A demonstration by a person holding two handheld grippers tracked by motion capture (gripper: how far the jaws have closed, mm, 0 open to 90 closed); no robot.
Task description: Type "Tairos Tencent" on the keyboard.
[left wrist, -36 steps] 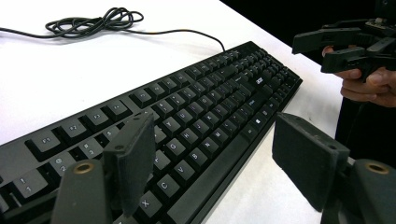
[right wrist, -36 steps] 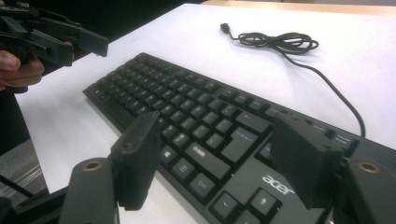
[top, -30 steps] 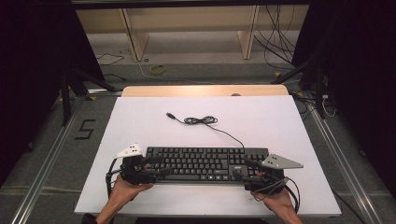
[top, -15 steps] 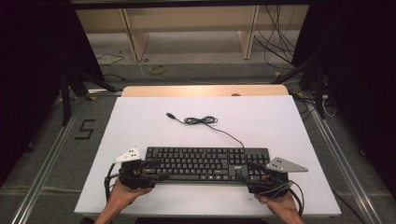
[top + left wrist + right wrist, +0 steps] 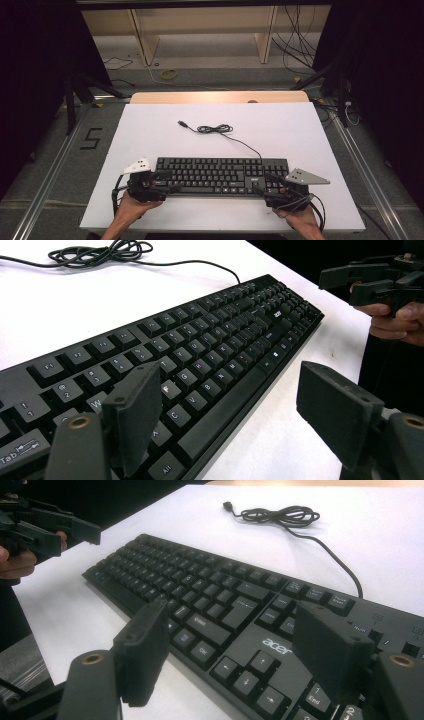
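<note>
I have the keyboard lying flat near the front edge of the white table, its long axis running straight from 9 o'clock to 3 o'clock across me. My left gripper sits at the keyboard's 9 o'clock end and my right gripper at its 3 o'clock end, so each hand is equally close to its own end. In the left gripper view the jaws stand wide apart, one over the letter keys, the other out past the front edge over bare table. In the right gripper view the jaws are likewise spread, straddling the arrow-key corner. Neither grips anything yet. The cable coils away toward 12 o'clock, slack. I judge the next move calls for both jaws closing on the front edge together.
</note>
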